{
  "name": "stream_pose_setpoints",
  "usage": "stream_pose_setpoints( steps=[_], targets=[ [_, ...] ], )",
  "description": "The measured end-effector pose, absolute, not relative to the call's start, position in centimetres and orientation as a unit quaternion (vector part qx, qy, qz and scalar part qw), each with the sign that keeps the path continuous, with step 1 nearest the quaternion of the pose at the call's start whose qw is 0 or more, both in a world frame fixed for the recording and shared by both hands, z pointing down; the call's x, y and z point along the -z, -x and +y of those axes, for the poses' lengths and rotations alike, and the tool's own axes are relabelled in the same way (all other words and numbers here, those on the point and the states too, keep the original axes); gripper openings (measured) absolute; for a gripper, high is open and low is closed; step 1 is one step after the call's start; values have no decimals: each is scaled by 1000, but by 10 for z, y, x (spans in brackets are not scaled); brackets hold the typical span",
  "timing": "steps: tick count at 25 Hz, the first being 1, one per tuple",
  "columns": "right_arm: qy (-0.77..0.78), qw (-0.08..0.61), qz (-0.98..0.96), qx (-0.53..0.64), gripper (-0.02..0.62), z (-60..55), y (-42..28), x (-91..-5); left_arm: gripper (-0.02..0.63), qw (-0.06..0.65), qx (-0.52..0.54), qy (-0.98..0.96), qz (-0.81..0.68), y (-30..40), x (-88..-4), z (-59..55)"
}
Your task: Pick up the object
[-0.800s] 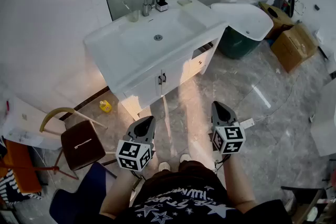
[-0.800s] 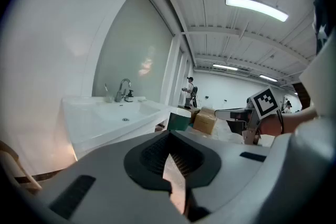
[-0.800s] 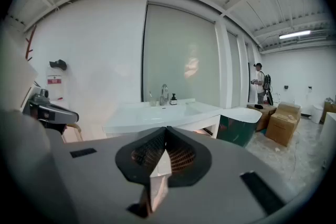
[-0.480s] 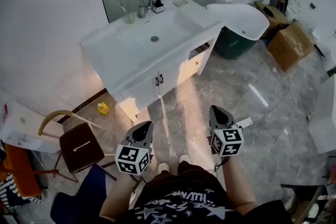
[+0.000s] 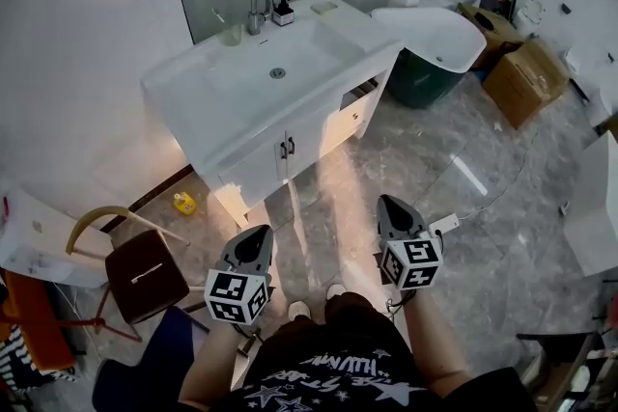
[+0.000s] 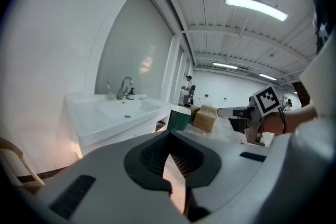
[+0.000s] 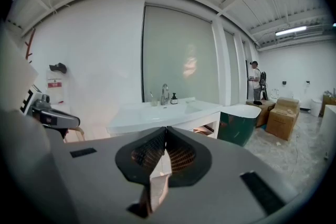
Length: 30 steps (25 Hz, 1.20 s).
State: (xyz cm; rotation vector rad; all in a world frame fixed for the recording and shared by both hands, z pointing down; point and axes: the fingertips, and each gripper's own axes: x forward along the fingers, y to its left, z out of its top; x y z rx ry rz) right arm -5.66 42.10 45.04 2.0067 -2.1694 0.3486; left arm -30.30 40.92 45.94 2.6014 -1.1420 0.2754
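Cup (image 5: 230, 35) (thin stick (image 5: 218, 15) inside) stands beside the faucet (image 5: 257, 7).
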Motion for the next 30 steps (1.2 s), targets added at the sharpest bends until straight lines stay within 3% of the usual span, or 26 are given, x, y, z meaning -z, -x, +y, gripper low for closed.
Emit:
stream_pose_setpoints(
  steps=[4,6,9,11,30],
  targets=[
    [-676,61,-727,-106,22,416,57,-444,15,140,-98,-903,-395,305,-458,406],
    [-678,59,-726,-96,150,408,54,-442,15,141,-97,-902,-397,303,-458,401],
    [-678,50,-726,-103,267,393,46,-447,15,144,-100,-900,-399,296,-460,389],
    [-676,50,-728,-108,308,379,39,-454,15,144,-105,-898,-402,288,-462,378],
    [-611,58,-779,-129,322,119,-138,-471,15,114,-114,-857,-490,117,-446,176]
  ],
)
